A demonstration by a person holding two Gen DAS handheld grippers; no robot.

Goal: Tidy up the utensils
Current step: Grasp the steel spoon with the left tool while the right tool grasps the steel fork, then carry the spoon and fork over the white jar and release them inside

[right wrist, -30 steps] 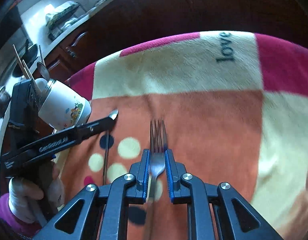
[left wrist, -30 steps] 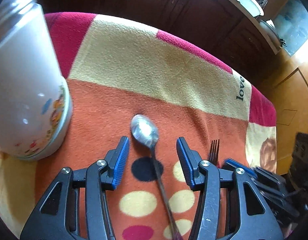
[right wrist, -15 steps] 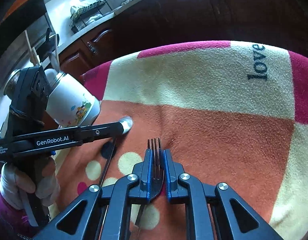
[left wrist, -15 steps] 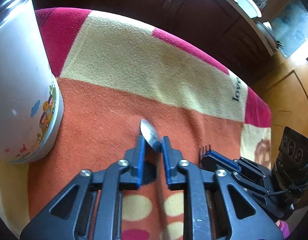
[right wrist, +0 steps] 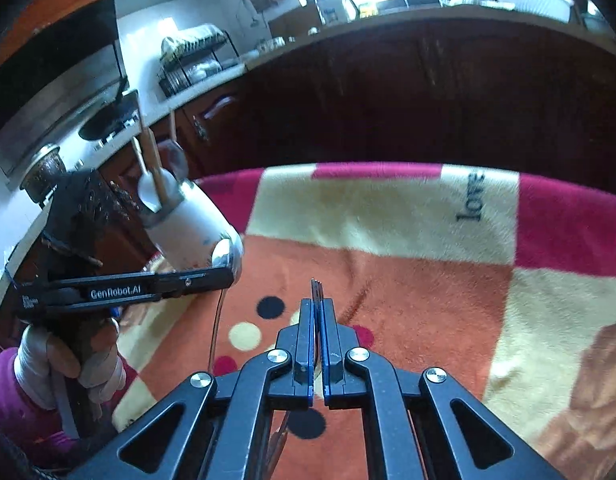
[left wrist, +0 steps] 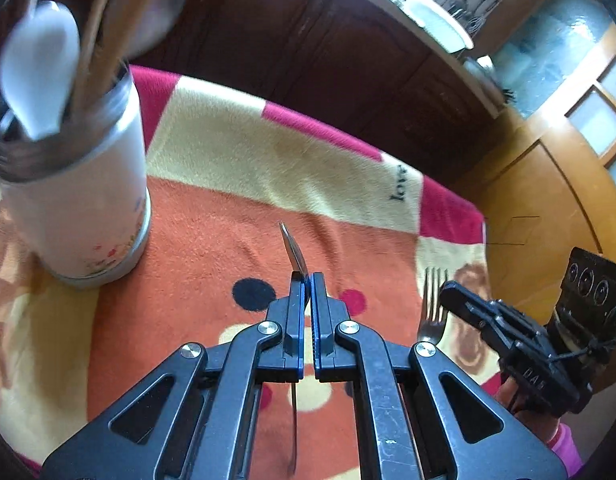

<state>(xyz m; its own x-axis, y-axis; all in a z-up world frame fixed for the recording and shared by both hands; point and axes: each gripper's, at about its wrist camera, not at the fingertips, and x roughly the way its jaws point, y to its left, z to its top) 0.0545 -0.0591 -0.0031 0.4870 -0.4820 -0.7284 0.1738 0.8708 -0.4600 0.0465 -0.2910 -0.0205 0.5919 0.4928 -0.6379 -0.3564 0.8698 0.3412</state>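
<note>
Left wrist view low, close over blanket (left wrist: 236,168), facing cabinets, right wrist view likewise, both share holder (left wrist: 80,208).

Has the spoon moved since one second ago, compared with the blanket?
Yes. The spoon, which lay flat on the blanket, is now lifted off it, turned on edge and clamped in the left gripper.

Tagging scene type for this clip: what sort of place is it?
Most likely a home kitchen: dish rack on the counter, stove at left, dark wood cabinets behind the blanket-covered table.
</note>
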